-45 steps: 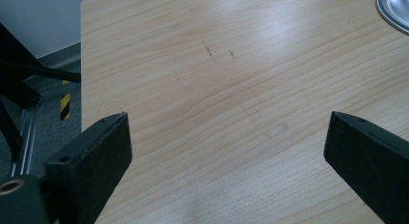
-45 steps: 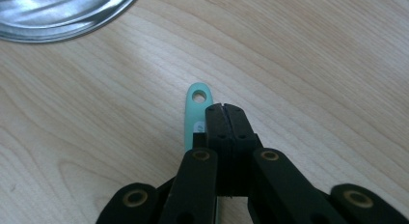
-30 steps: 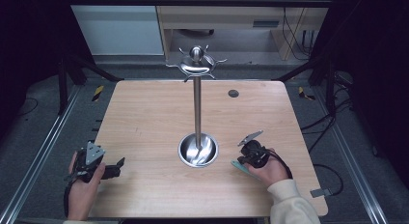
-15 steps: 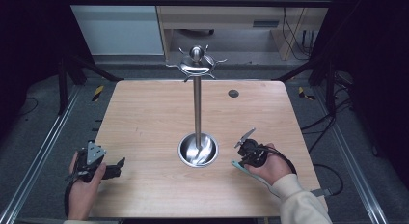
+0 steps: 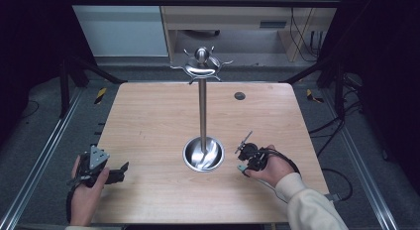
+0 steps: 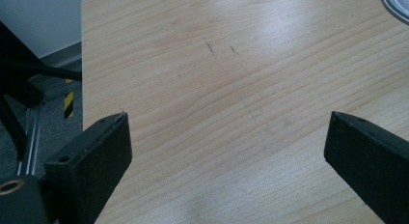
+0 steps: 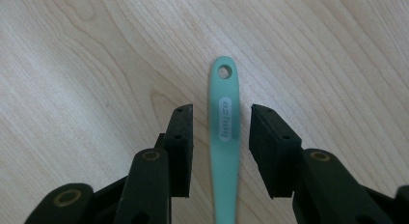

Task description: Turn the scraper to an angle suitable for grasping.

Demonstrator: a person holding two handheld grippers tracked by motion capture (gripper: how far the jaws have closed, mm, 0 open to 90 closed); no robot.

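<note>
Right tongs (image 7: 219,132): I see matte black jaws apart, straddling a flat mint-green handle (image 7: 226,137) with an end hole, lying on pale wood-grain table (image 7: 96,64). Left tongs (image 6: 226,142): jaws wide apart over bare wood.

Mint-green handle (image 7: 226,137) — hole at its tip — lies flat on the wooden table (image 7: 96,55).

A wooden bench (image 5: 148,121) fills the middle of the frame. A small dark disc (image 5: 239,95) lies in its upper right part. Grey floor (image 5: 49,116) and metal rails (image 5: 42,160) flank it; a cabinet (image 5: 237,22) stands behind.
</note>
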